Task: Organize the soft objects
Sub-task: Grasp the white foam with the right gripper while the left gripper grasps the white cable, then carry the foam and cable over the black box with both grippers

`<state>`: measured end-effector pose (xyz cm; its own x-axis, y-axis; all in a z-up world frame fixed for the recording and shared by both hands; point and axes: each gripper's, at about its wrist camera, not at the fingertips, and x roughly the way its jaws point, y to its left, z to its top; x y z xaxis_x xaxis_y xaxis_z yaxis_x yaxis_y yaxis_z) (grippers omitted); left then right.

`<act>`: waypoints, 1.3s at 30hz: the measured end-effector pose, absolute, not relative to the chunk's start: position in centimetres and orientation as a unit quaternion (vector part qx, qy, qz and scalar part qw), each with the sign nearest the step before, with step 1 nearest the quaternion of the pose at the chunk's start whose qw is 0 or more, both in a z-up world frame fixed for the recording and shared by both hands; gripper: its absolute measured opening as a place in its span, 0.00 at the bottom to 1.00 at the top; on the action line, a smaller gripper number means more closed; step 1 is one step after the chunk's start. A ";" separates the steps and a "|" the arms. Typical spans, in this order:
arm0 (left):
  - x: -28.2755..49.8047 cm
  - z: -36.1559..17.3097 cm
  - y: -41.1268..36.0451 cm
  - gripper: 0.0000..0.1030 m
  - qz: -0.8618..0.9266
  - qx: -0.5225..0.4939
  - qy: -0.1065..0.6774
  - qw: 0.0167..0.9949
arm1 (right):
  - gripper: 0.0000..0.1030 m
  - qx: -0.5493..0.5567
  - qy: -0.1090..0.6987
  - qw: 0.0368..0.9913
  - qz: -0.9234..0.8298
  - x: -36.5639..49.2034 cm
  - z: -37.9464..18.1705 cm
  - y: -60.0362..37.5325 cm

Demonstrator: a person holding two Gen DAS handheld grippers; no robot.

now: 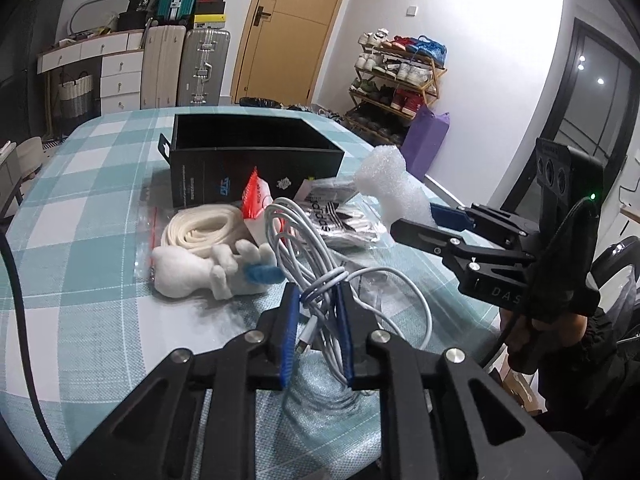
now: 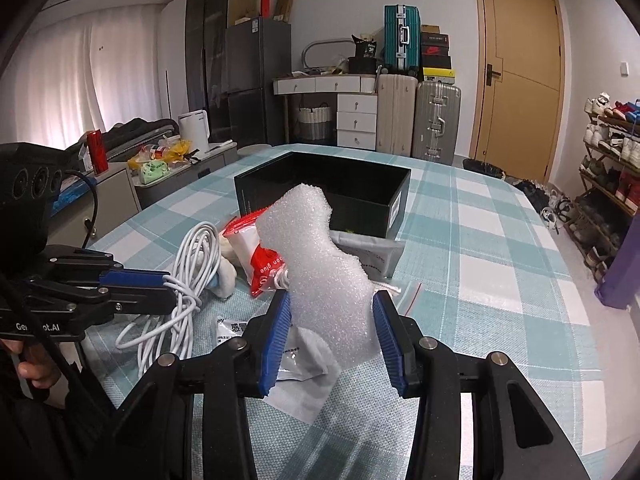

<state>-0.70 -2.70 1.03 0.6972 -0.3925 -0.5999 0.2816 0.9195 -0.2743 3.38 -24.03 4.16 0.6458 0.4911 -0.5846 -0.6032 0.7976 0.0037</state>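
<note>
My left gripper is shut on a coiled white cable, lifted above the checked tablecloth; the cable also shows in the right wrist view. My right gripper is shut on a white foam piece, which also shows in the left wrist view. An open black box stands behind the pile and shows in the right view too. On the table lie a white plush toy, a cream strap in a bag, a red-and-white packet and an Adidas bag.
The table has a teal checked cloth. A white sachet and a zip bag lie under the right gripper. Suitcases, drawers, a door and a shoe rack stand beyond the table.
</note>
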 end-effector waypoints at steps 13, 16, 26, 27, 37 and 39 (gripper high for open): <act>0.8 4.3 -0.7 0.16 -0.151 -0.076 0.291 0.942 | 0.42 -0.079 0.287 0.906 0.302 3.9 5.6 -24.2; 1.4 5.0 -0.2 0.16 -0.144 -0.077 0.280 0.946 | 0.42 -0.078 0.285 0.906 0.303 4.1 6.0 -24.0; 3.9 6.7 1.0 0.16 -0.120 -0.082 0.258 0.955 | 0.42 -0.069 0.285 0.906 0.306 5.3 7.5 -23.2; 4.2 6.8 1.2 0.16 -0.119 -0.084 0.257 0.955 | 0.42 -0.069 0.284 0.906 0.306 5.4 7.6 -23.1; 6.6 7.1 1.5 0.16 -0.104 -0.084 0.255 0.958 | 0.42 -0.068 0.276 0.905 0.315 6.7 8.9 -21.9; 6.9 7.2 1.5 0.16 -0.104 -0.084 0.255 0.958 | 0.42 -0.068 0.276 0.905 0.316 7.1 9.1 -21.7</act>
<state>6.92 1.47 7.17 0.8483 -0.2415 -0.4712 0.1562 0.9645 -0.2130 7.09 -21.70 9.08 0.6477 0.5343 -0.5432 -0.6092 0.7913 0.0518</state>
